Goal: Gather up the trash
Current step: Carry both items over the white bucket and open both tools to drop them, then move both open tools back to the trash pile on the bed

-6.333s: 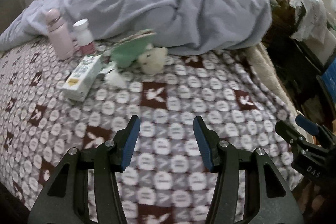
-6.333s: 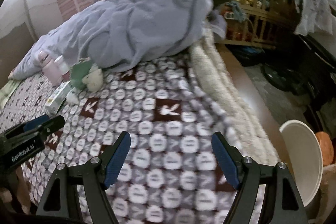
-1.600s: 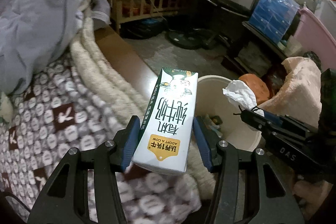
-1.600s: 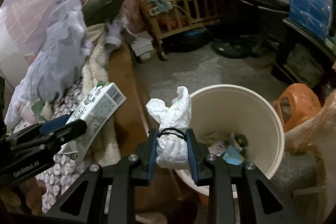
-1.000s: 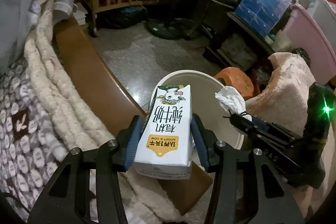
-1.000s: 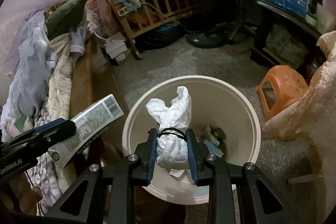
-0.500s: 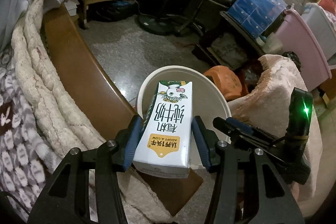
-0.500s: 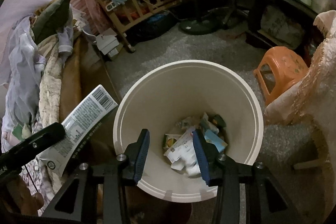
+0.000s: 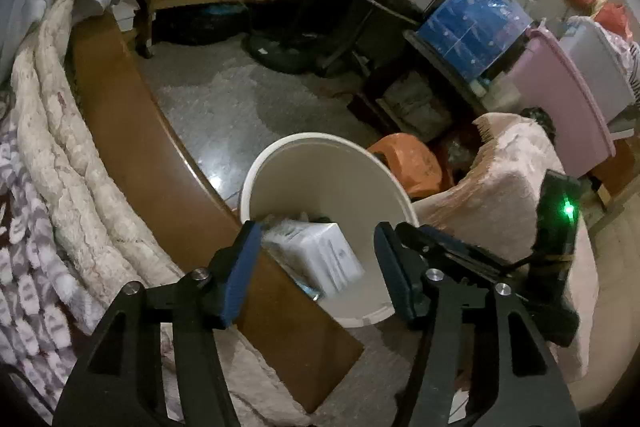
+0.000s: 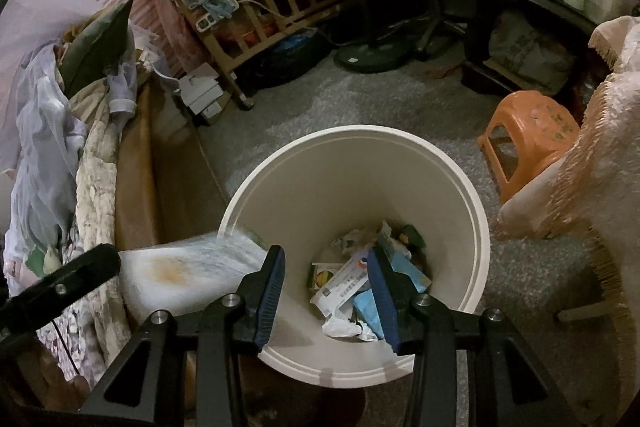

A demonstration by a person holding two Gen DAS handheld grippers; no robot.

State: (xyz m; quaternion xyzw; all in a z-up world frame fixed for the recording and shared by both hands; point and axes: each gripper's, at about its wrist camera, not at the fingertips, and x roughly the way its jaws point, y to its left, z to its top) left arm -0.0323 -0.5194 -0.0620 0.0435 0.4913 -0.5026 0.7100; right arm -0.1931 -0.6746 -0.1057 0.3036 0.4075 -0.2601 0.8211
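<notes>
White and motion-blurred, the milk carton (image 9: pixel 316 255) tumbles at the bin's (image 9: pixel 332 151) near rim, its print unreadable, free of the left tongs (image 9: pixel 316 267), whose jaws have just been opening. Inside the bin, wrappers (image 10: pixel 352 287) carry tiny illegible text. Right tongs (image 10: pixel 326 291) gape, grasping nothing.

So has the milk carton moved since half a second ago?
Yes. The milk carton has left the opening left gripper and is dropping, blurred, past the bin rim.
</notes>
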